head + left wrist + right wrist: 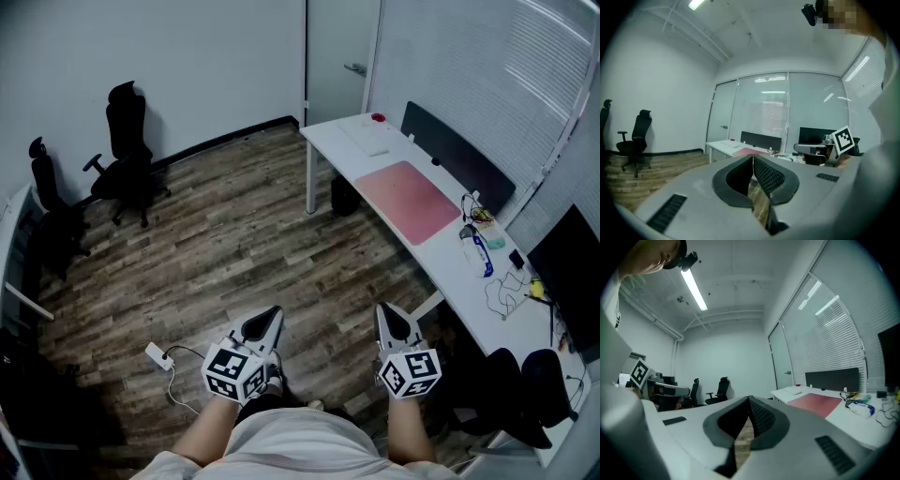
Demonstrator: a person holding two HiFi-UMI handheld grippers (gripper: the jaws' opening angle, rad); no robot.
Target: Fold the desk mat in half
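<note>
Left gripper [272, 314] and right gripper [386, 309] are both clenched and empty, jaw tips meeting with nothing between; both hang over the wood floor [234, 244], well apart from the work.

The pink desk mat [408, 200] lies flat on the white desk [328, 141], its long side near the front edge. It is probably thin, light and limp, so expect sag when lifted; its surface may be slippery against closed pads.

Take hold at the two corners of one short edge. The end toward the white keyboard [367, 139] has bare desk beside it; the other end lies near a bottle [476, 251] and cables [502, 286]. The dark divider panel [459, 155] bounds the rear.
</note>
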